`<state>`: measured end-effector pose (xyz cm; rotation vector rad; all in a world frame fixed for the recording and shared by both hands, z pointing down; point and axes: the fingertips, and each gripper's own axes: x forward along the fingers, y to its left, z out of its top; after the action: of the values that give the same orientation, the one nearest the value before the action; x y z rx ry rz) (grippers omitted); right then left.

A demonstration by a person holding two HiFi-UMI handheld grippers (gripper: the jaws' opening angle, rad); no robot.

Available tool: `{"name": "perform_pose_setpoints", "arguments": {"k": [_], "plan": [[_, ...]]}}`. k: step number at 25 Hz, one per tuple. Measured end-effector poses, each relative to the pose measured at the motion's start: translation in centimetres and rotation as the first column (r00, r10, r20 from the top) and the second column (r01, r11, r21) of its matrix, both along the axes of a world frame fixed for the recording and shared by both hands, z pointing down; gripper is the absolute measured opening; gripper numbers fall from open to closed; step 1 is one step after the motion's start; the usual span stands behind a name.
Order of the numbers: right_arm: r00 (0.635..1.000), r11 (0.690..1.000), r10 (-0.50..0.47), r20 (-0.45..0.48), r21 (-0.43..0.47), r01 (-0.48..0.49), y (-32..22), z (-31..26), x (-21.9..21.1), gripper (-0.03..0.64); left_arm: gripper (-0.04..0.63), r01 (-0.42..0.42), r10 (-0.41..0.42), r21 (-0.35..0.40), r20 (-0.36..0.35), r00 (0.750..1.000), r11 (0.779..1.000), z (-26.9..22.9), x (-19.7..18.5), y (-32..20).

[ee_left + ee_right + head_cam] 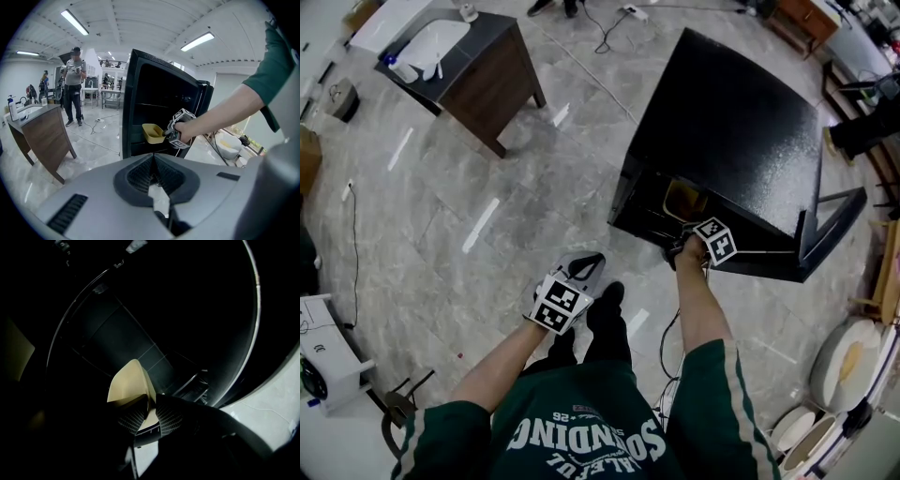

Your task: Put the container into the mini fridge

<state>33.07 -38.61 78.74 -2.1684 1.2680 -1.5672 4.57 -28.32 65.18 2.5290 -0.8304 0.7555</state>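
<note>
Reaching into one mini fridge (731,141), the right hand-held gripper (150,409) pinches one container (129,383); the left hand-held gripper (153,161) is closed, empty.

In the head view, most of the pale yellow plastic container (684,199) is hidden beneath the top of the black mini fridge (741,131). In the right gripper view, the fridge's interior is lost in darkness, and the container's near wall is covered by the pads of the right gripper (149,412)

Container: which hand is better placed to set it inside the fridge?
Right. The right gripper holds the container, already at the open fridge; the left gripper hangs back by the person's legs, jaws together, empty.
</note>
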Motion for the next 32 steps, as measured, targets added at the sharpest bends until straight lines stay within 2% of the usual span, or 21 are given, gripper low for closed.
{"name": "perform_pose_setpoints", "arguments": {"k": [6, 13, 24, 32], "plan": [[1.0, 0.998, 0.017, 0.005, 0.059, -0.018, -1.2, -0.3, 0.4, 0.048, 0.015, 0.014, -0.014, 0.009, -0.011, 1.0, 1.0, 0.2, -0.2, -0.6], [1.0, 0.996, 0.027, -0.003, 0.087, -0.026, -2.1, -0.5, 0.5, 0.049, 0.015, 0.009, -0.009, -0.008, 0.009, 1.0, 1.0, 0.3, -0.5, -0.7], [0.999, 0.987, 0.024, 0.023, 0.156, -0.027, -2.7, -0.8, 1.1, 0.058, 0.015, 0.015, -0.015, -0.004, -0.01, 1.0, 1.0, 0.9, -0.6, -0.9], [1.0, 0.985, 0.014, 0.018, 0.173, -0.017, -2.8, -1.0, 1.4, 0.061, 0.015, 0.009, -0.009, -0.022, -0.009, 1.0, 1.0, 0.6, -0.5, -0.7]]}}
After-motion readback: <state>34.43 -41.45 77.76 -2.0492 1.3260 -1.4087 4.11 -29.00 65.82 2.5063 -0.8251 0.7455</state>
